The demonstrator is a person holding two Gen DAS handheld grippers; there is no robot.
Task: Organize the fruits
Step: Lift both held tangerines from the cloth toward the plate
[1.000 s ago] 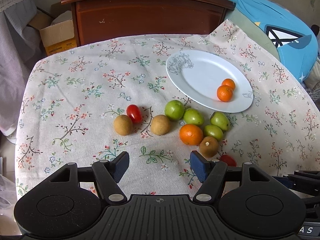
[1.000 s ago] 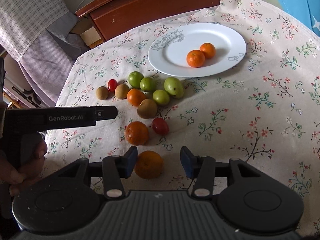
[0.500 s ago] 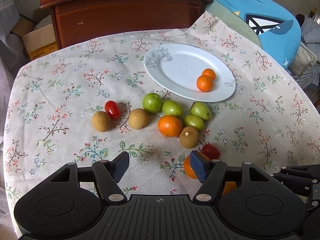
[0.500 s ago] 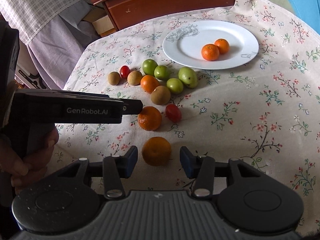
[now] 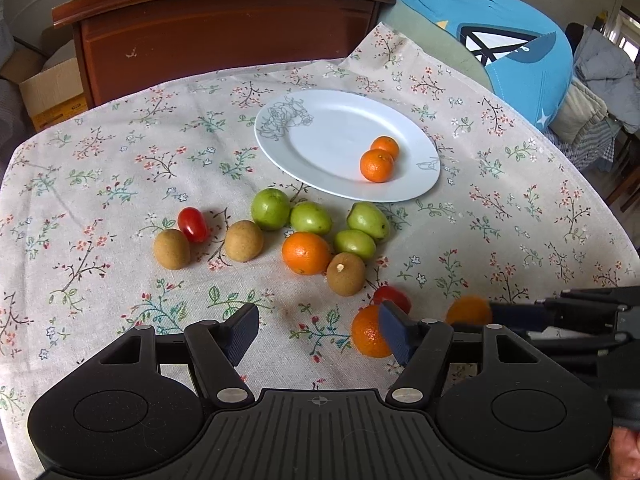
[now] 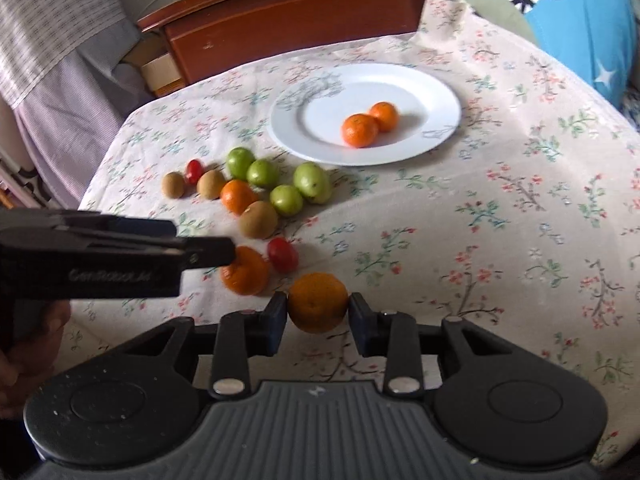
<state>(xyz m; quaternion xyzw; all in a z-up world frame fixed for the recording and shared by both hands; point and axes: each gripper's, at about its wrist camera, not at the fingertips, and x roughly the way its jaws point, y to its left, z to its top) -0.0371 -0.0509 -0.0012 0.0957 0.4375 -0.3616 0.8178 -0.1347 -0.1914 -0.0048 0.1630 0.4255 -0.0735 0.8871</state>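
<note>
Right gripper: jaws closing around an orange, pads at its sides, near the worktop's front edge.
Left gripper: half open, empty.
Handling: likely light, firm, round; grip across the middle.
Plate: holds two oranges.

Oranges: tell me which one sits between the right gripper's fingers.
The nearest orange, alone on the cloth; the right gripper is closing around it. Two others sit on the plate.

A wooden cabinet stands behind the floral tablecloth.
</note>
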